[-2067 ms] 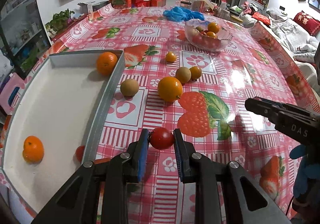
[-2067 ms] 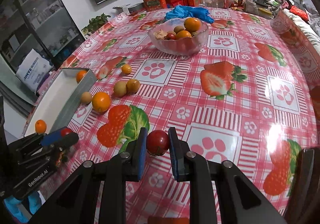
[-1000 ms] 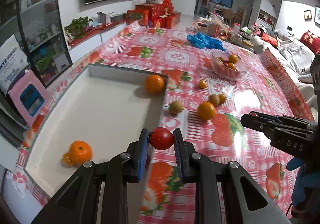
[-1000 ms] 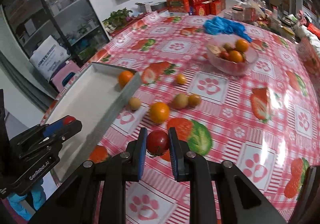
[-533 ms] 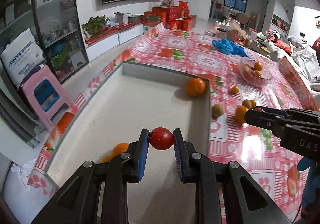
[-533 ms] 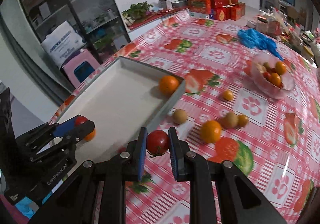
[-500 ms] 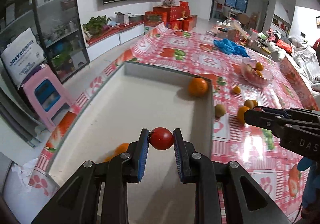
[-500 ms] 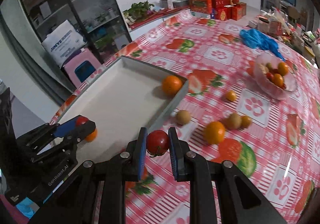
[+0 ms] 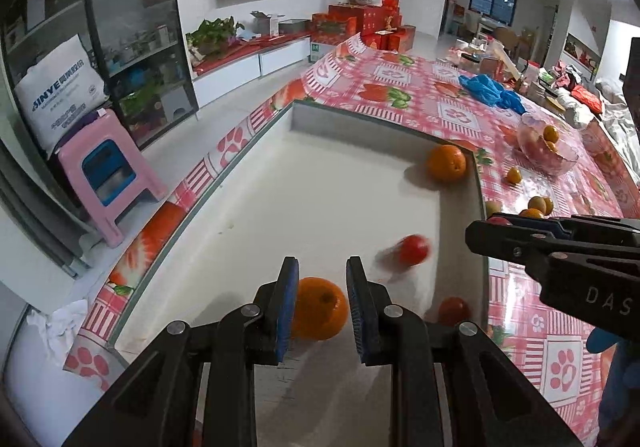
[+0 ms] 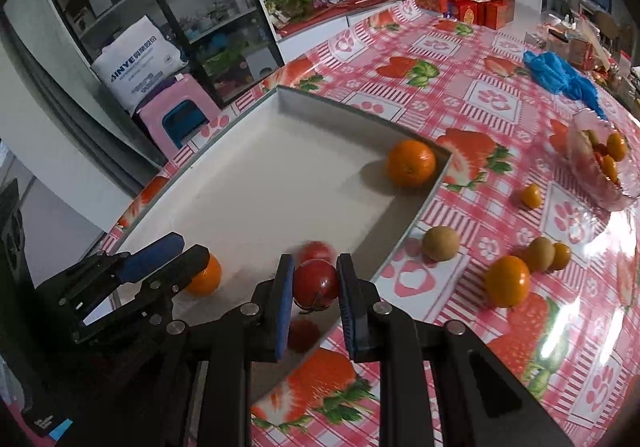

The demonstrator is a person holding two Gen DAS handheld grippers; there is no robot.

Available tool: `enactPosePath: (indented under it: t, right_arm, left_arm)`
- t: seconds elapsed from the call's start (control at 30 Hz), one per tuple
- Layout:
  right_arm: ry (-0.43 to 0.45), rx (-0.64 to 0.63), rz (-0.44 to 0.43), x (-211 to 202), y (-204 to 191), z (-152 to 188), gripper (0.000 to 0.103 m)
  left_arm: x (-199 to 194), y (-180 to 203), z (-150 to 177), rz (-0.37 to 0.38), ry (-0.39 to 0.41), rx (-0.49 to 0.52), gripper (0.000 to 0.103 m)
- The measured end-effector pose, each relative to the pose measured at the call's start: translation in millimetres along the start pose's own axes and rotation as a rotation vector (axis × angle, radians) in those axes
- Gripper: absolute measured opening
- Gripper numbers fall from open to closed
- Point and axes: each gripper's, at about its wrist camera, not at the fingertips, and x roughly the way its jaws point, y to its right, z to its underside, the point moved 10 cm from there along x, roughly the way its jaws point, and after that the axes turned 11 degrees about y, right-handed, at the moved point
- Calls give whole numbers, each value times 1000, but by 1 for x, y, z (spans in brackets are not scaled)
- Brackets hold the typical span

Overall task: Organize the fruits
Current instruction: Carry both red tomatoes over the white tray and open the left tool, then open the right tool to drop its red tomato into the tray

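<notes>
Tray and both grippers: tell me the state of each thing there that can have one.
left gripper: jaws a little apart, nothing between them
right gripper: shut on the held tomato
held tomato: clamped between the pads, over the tray's edge
loose tomato: free on the tray floor, blurred
tray: open-topped, partly filled
glass bowl: upright, holding fruit

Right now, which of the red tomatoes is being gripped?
The tomato pinched between the right gripper's fingers; the blurred tomato and the tomato beside the wall lie loose in the tray.
</notes>
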Motion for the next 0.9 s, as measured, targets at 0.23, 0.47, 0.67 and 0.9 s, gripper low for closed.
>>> enactPosePath:
  t: [0.23, 0.47, 0.67, 0.9]
  right_arm:
    - [-35, 2, 3, 11, -2, 8, 25]
    - [-45, 1, -5, 13, -5, 6, 45]
    - [-12, 2, 12, 2, -3, -4, 83]
    - [74, 61, 133, -28, 59, -29, 93]
  left_arm:
    - [5, -2, 5, -15, -10, 2, 26]
    - [6, -5, 8, -25, -20, -1, 87]
    - [0, -8, 5, -49, 11, 7, 89]
    - [1, -3, 4, -44, 1, -1, 89]
